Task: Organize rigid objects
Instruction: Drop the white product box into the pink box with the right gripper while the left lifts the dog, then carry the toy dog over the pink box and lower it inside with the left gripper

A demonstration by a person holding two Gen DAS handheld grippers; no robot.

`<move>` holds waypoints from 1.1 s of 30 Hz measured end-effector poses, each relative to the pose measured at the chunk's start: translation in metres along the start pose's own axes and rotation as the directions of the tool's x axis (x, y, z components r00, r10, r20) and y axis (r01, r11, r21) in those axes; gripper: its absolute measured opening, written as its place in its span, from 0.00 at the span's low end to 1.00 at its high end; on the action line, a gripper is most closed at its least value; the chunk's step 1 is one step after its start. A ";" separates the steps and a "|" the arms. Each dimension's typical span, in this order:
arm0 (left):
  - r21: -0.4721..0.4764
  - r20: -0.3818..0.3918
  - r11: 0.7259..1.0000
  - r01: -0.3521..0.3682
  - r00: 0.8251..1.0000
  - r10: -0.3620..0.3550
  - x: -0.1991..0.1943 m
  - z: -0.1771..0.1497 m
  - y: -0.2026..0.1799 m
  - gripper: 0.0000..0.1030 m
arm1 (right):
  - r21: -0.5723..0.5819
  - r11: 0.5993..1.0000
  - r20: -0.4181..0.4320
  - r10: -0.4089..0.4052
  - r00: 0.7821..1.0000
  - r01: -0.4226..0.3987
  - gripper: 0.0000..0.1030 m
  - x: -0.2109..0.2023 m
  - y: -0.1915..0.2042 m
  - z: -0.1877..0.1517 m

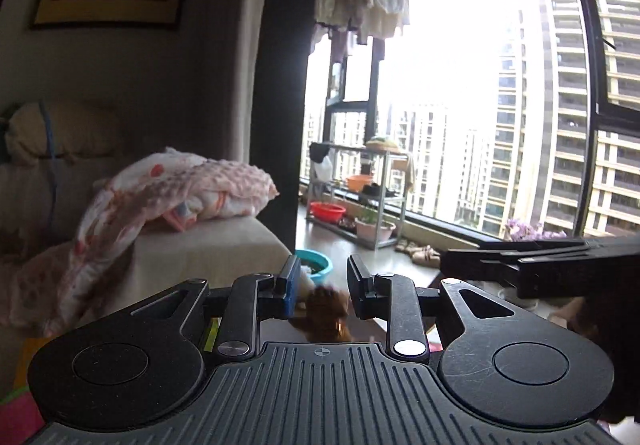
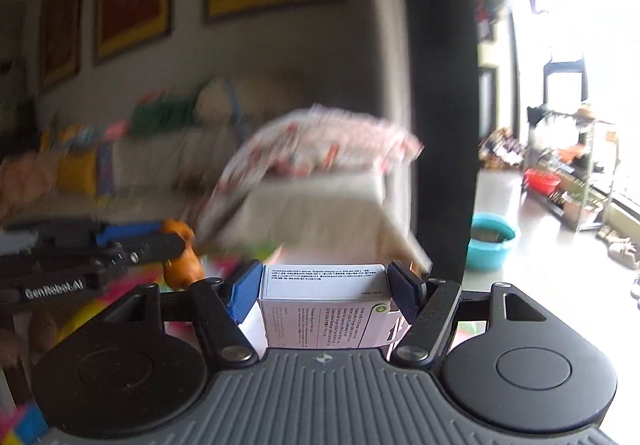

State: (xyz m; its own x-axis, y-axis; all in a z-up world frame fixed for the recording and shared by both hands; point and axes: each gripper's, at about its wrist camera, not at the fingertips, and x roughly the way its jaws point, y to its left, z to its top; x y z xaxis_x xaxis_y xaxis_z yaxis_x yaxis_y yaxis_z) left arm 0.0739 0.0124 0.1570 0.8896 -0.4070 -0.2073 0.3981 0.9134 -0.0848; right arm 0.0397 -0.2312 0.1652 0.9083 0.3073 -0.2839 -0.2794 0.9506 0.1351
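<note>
Now, both hands: carrying mid-air above a sofa room.
Right gripper (image 2: 324,285): clamped on a white printed cardboard box (image 2: 324,305), square between the pads.
Left gripper (image 1: 320,285): part-closed; a small orange-brown figurine (image 1: 326,311) sits between its fingers, grip unclear.
Advice: hold both level, avoid swinging.

Black two-finger left gripper (image 1: 322,287) and right gripper (image 2: 324,287) on ribbed grey bodies, each with round black side discs, silver pivot screws, one blue pad, and white "GenRobot.AI" lettering along one side.
</note>
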 end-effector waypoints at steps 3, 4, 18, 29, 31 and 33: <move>-0.050 -0.046 0.999 -0.014 0.999 0.011 0.017 -0.010 0.015 0.29 | 0.061 0.998 -0.032 0.003 0.999 -0.002 0.82 0.016 -0.013 0.001; -0.055 -0.062 0.998 -0.025 0.998 0.022 0.016 -0.019 0.020 0.29 | 0.065 0.998 -0.046 0.010 0.999 -0.007 0.82 0.017 -0.016 -0.004; -0.161 -0.313 0.914 -0.373 0.897 0.311 -0.042 -0.135 0.122 0.29 | -0.108 0.991 -0.348 0.042 0.936 -0.084 0.82 0.026 0.011 -0.098; -0.273 -0.258 0.867 -0.417 0.900 0.352 -0.014 -0.108 0.177 0.29 | -0.095 0.980 -0.444 0.116 0.889 -0.175 0.82 0.131 0.094 -0.014; -0.284 -0.261 0.870 -0.404 0.905 0.335 0.014 -0.098 0.195 0.29 | -0.112 0.976 -0.488 0.112 0.865 -0.189 0.82 0.174 0.118 -0.002; -0.288 -0.279 0.880 -0.376 0.913 0.299 0.044 -0.092 0.214 0.29 | -0.085 0.977 -0.560 0.114 0.821 -0.193 0.82 0.222 0.137 0.002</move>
State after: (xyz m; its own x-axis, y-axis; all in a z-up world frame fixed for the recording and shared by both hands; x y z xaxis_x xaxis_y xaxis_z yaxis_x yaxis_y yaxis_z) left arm 0.1780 0.1903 0.0398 0.8685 -0.0965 -0.4863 -0.0489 0.9595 -0.2776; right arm 0.2038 -0.0329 0.1224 0.5391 0.3848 -0.7492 -0.4751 0.8734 0.1067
